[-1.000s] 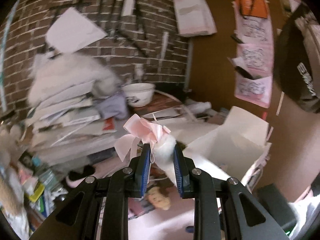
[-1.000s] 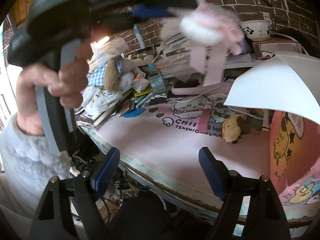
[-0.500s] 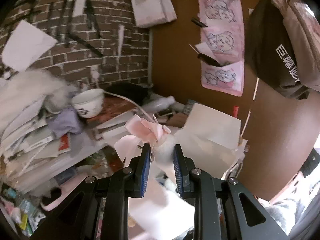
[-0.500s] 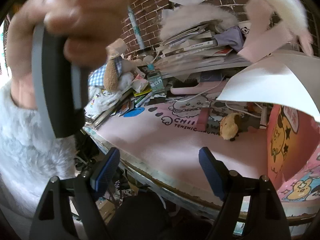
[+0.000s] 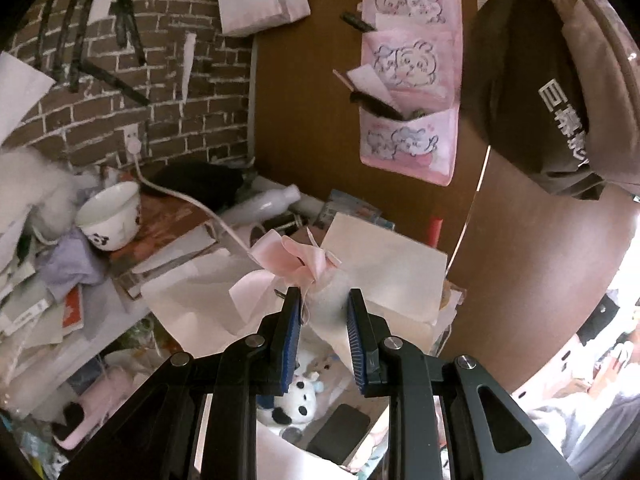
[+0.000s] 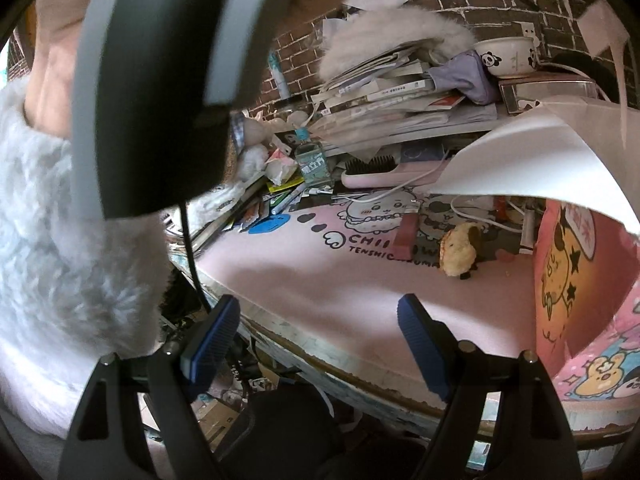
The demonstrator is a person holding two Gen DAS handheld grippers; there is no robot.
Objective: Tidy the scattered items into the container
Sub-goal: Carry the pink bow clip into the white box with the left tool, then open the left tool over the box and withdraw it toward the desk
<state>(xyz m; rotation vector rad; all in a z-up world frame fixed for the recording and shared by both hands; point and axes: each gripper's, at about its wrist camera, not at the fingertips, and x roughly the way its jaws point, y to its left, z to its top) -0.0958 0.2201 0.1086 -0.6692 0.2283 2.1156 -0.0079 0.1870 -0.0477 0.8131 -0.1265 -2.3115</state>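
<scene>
The left gripper clamps a fluffy white toy with a pink satin ribbon bow above the open white cardboard box (a panda plush lies inside). The right gripper, fingers apart, hovers over the pink cartoon mat; a small yellow plush sits ahead.

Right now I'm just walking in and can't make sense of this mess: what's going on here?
A person is tidying a cluttered desk with two handheld grippers. The left gripper is shut on a fluffy white toy with a pink ribbon, held above an open white box that already contains a panda plush. The right gripper is open and empty near the desk edge, where a small yellow plush lies on the pink mat.
</scene>
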